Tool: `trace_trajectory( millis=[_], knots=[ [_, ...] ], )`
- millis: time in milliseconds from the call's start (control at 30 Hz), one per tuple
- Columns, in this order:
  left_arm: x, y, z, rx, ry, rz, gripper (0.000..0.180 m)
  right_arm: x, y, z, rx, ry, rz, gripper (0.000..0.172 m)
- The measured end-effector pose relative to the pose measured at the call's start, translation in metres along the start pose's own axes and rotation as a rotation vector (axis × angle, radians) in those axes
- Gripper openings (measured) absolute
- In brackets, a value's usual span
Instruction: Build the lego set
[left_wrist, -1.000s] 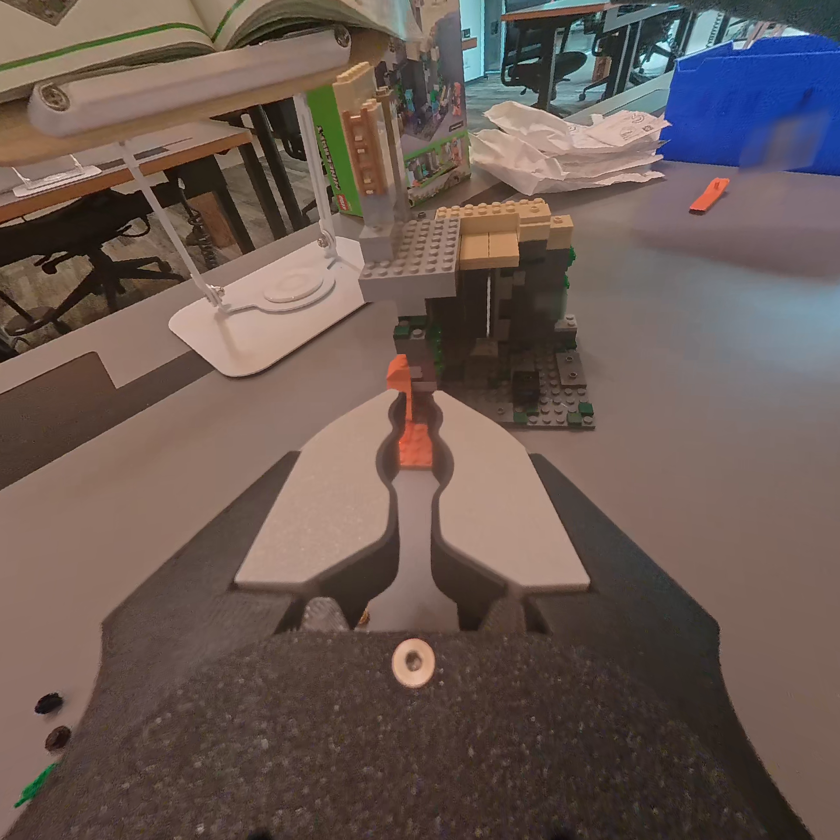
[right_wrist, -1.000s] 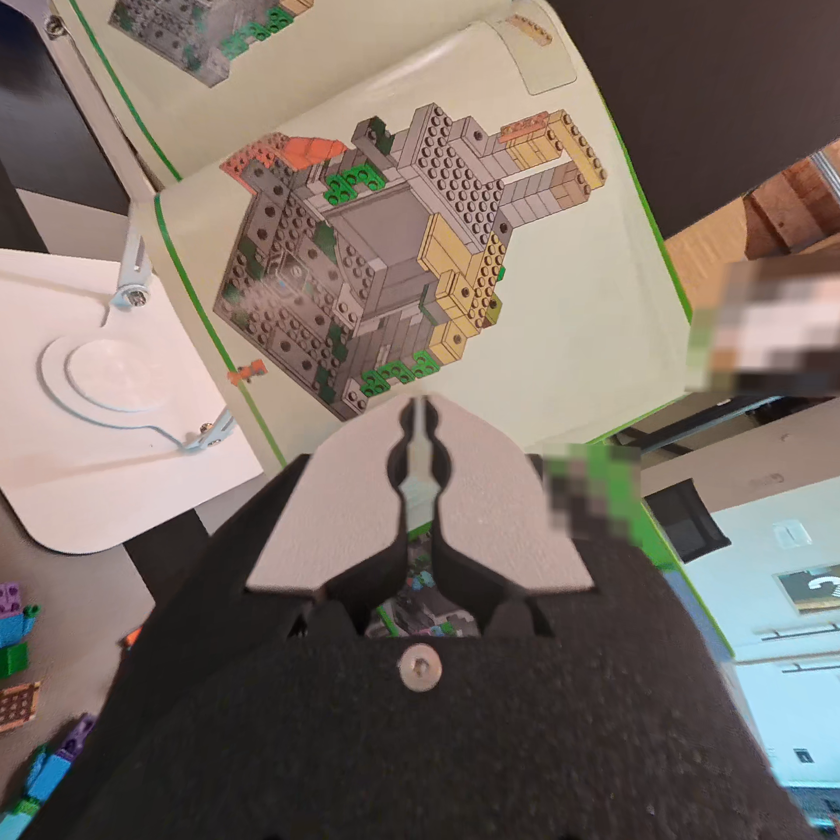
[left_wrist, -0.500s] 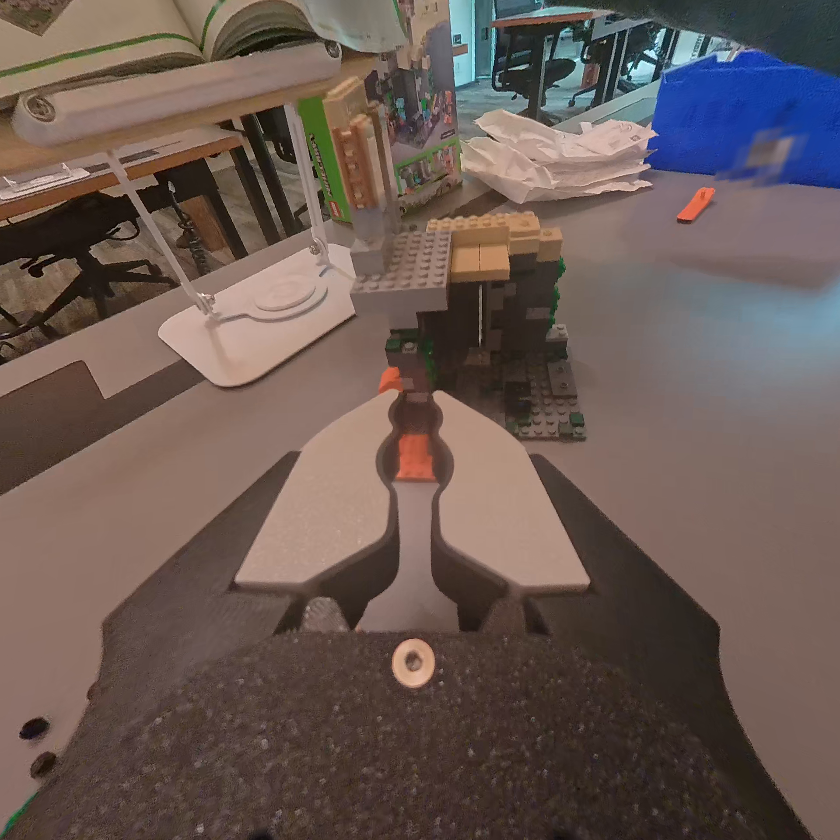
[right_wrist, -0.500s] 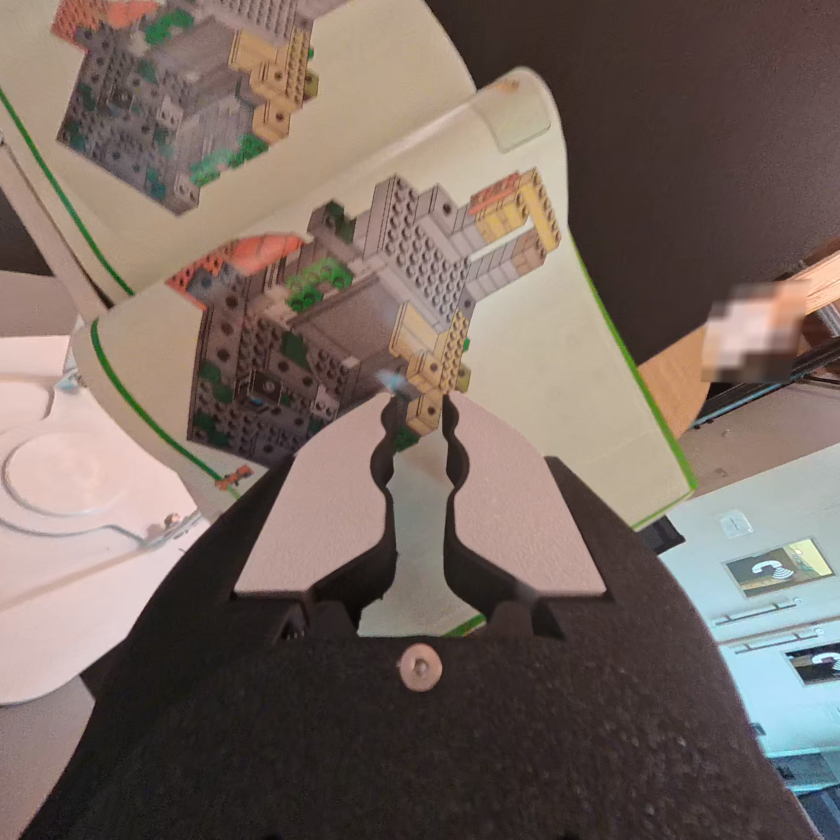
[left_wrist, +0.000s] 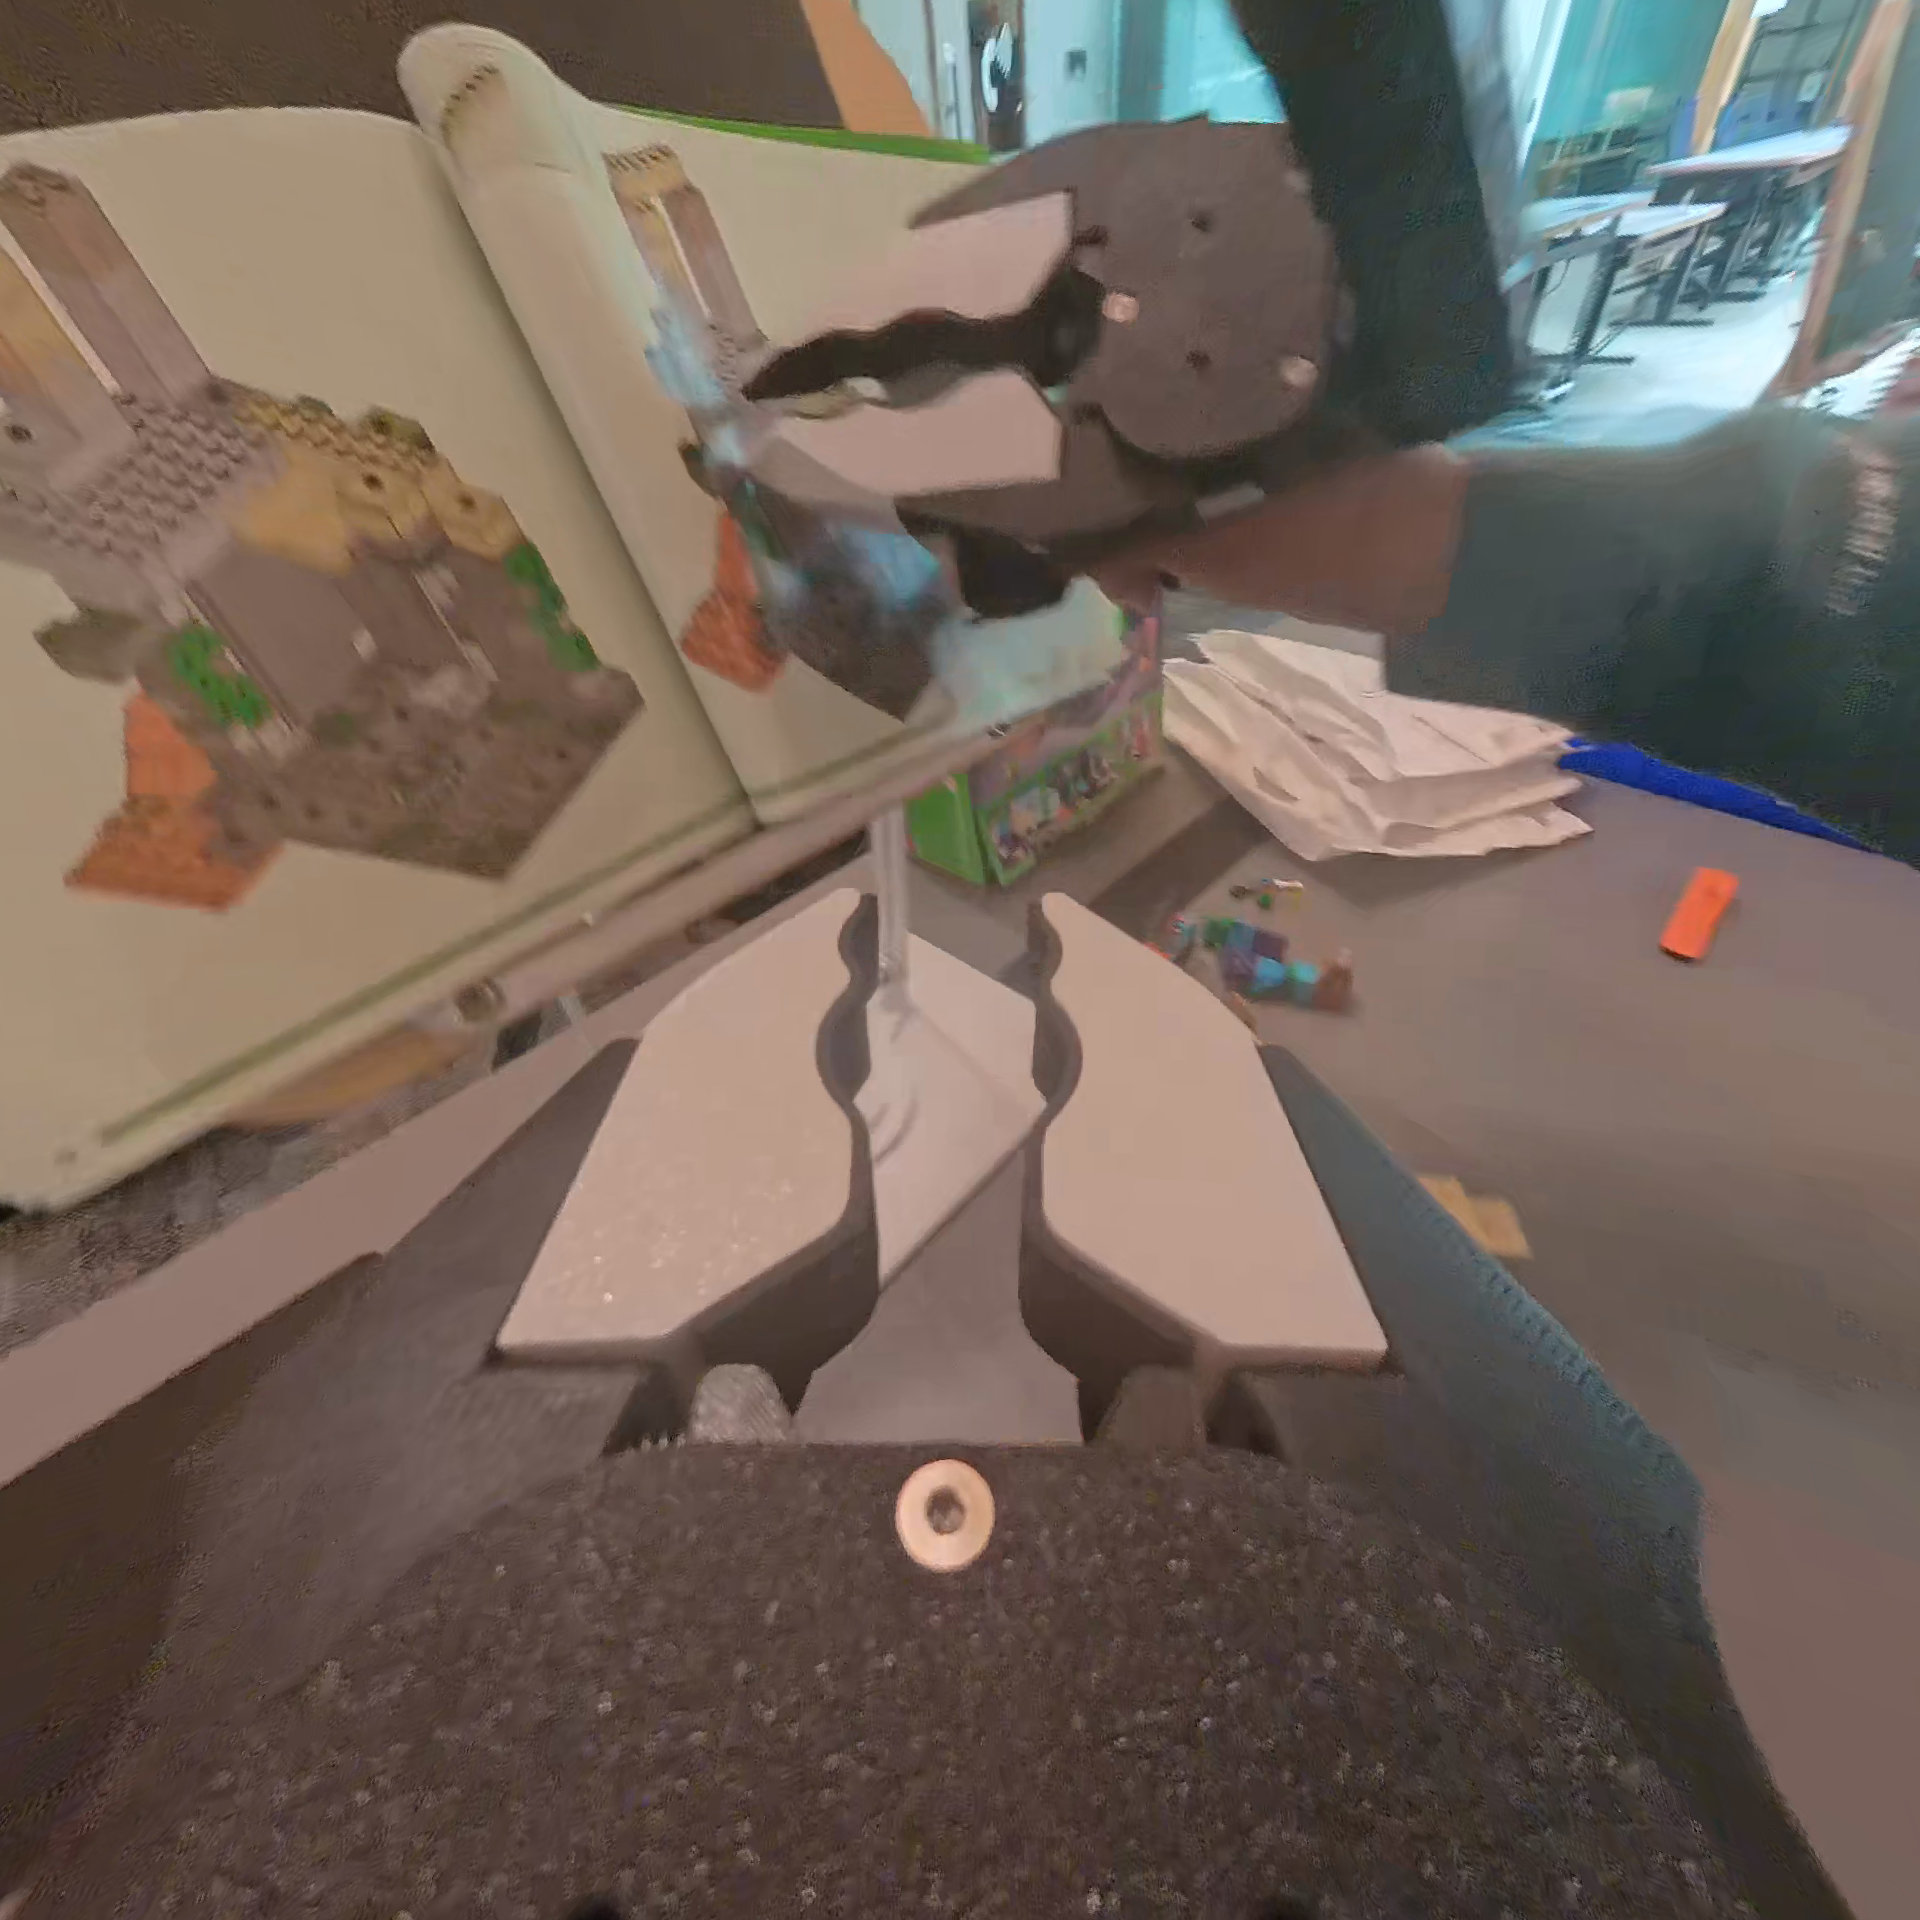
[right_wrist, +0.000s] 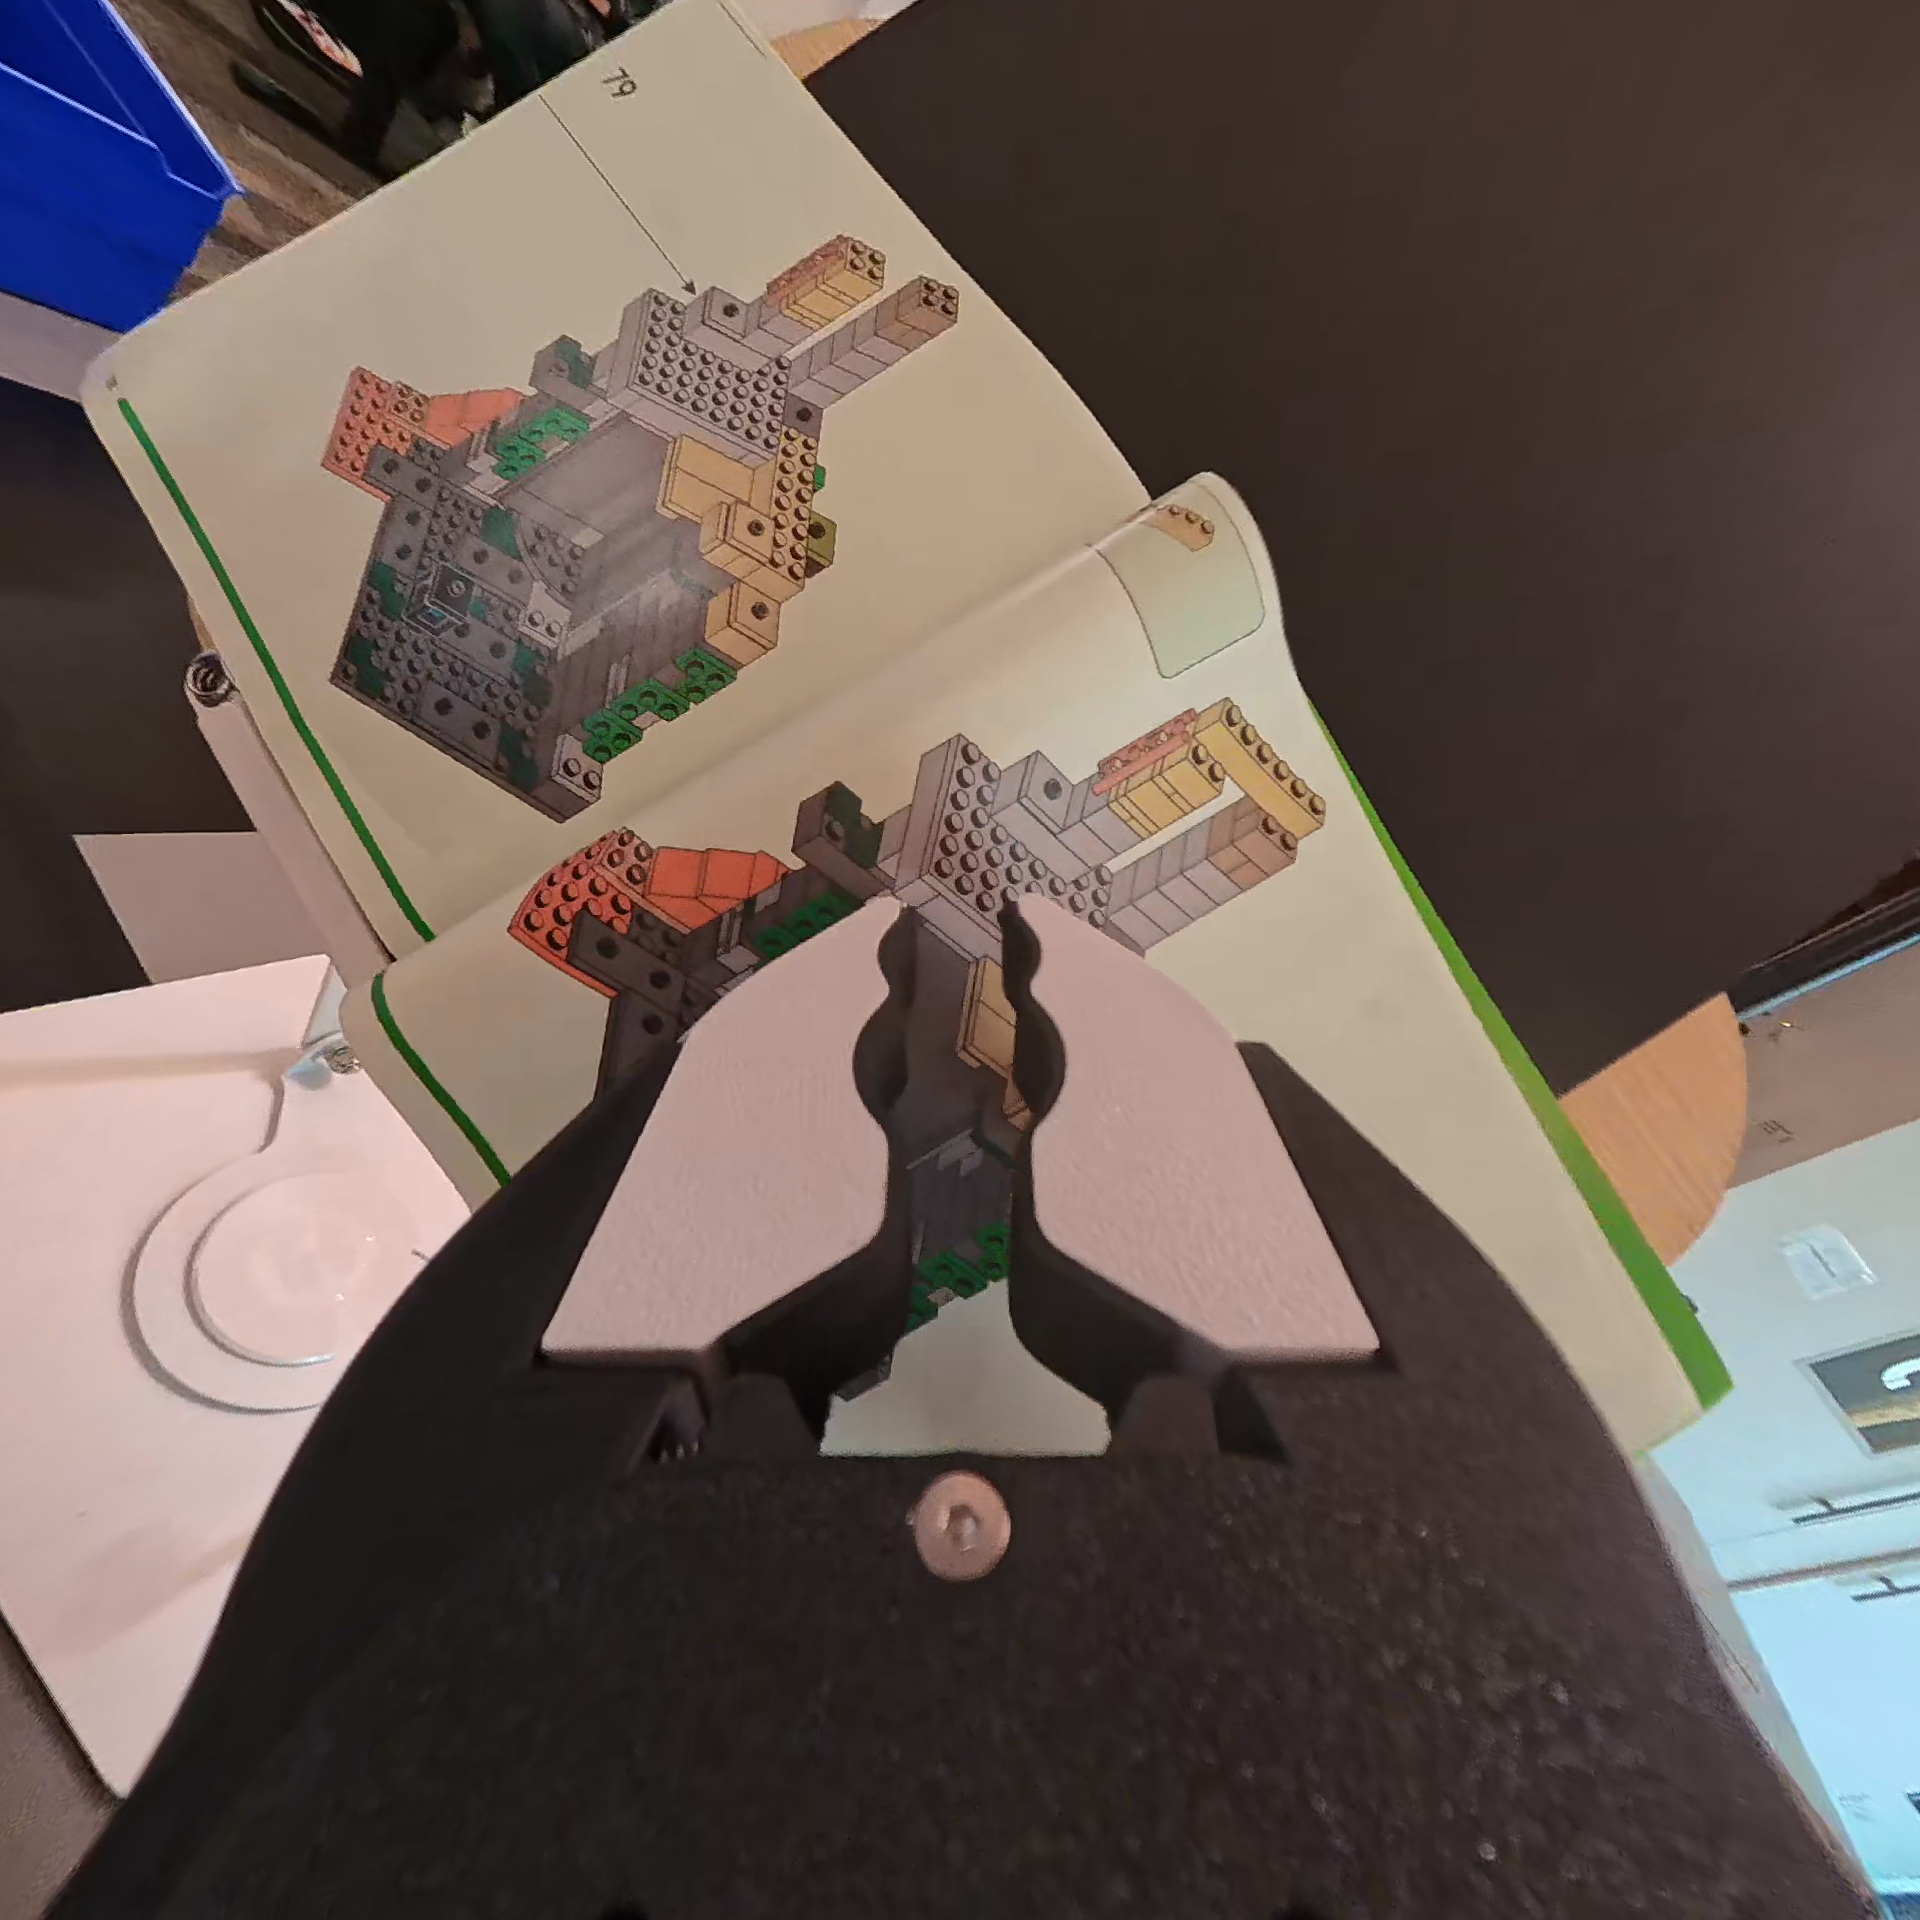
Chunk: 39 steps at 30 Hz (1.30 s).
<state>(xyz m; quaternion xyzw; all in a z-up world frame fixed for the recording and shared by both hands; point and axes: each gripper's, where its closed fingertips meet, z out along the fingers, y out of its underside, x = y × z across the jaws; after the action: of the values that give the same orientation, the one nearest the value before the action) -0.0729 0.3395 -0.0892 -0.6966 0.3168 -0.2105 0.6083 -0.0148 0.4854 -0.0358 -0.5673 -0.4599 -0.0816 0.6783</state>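
Grey left fingers (left_wrist: 945, 914) stand well apart with nothing between them. White stand rod (left_wrist: 891, 883) shows beyond the gap, bench (left_wrist: 1558, 1122) below. Loose bricks (left_wrist: 1252, 956) lie just right of the fingertips, orange tool (left_wrist: 1699, 912) farther right. Right fingers (right_wrist: 951, 909) are slightly parted and grip nothing, tips close against the open instruction booklet (right_wrist: 623, 260); contact with the page unclear. White stand base (right_wrist: 156, 1143) lies left of them.
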Motion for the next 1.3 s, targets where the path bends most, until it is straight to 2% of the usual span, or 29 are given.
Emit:
trace_trajectory(
  millis=[100,200,367,433,533,833,1133,1167,1233,1267,1300],
  knots=[
    [-0.026,-0.008,0.039,-0.062,-0.028,-0.014,0.032,-0.001,0.001,0.001,0.005,-0.007,0.013,0.014],
    [-0.039,-0.002,0.073,-0.130,-0.022,-0.067,0.037,-0.001,0.001,0.001,0.014,-0.014,0.034,0.014],
    [-0.053,0.003,0.101,-0.162,-0.094,-0.025,0.027,-0.003,0.000,0.000,0.027,-0.023,0.045,0.013],
    [-0.054,0.004,0.102,-0.158,-0.106,-0.017,0.014,-0.005,-0.002,-0.003,0.034,-0.036,0.047,0.016],
    [-0.059,0.003,0.097,-0.135,-0.130,-0.021,0.004,-0.001,-0.007,-0.017,0.074,-0.035,0.077,0.018],
    [-0.076,0.009,0.082,-0.078,-0.124,-0.142,0.005,0.034,0.020,-0.069,0.142,0.067,0.265,0.022],
    [-0.083,0.015,0.079,-0.073,-0.128,-0.163,0.002,0.046,0.033,-0.074,0.164,-0.010,0.647,0.041],
    [-0.083,0.015,0.079,-0.073,-0.126,-0.163,0.002,0.040,0.031,-0.072,0.170,-0.067,0.682,0.039],
    [-0.081,0.014,0.078,-0.070,-0.120,-0.157,0.003,0.017,0.020,-0.071,0.193,-0.247,0.746,0.014],
    [-0.080,0.012,0.076,-0.067,-0.124,-0.149,0.006,0.013,0.017,-0.071,0.207,-0.270,0.765,0.000],
    [-0.081,0.009,0.073,-0.055,-0.138,-0.134,0.009,0.013,0.012,-0.073,0.231,-0.276,0.766,0.000]
  ],
)
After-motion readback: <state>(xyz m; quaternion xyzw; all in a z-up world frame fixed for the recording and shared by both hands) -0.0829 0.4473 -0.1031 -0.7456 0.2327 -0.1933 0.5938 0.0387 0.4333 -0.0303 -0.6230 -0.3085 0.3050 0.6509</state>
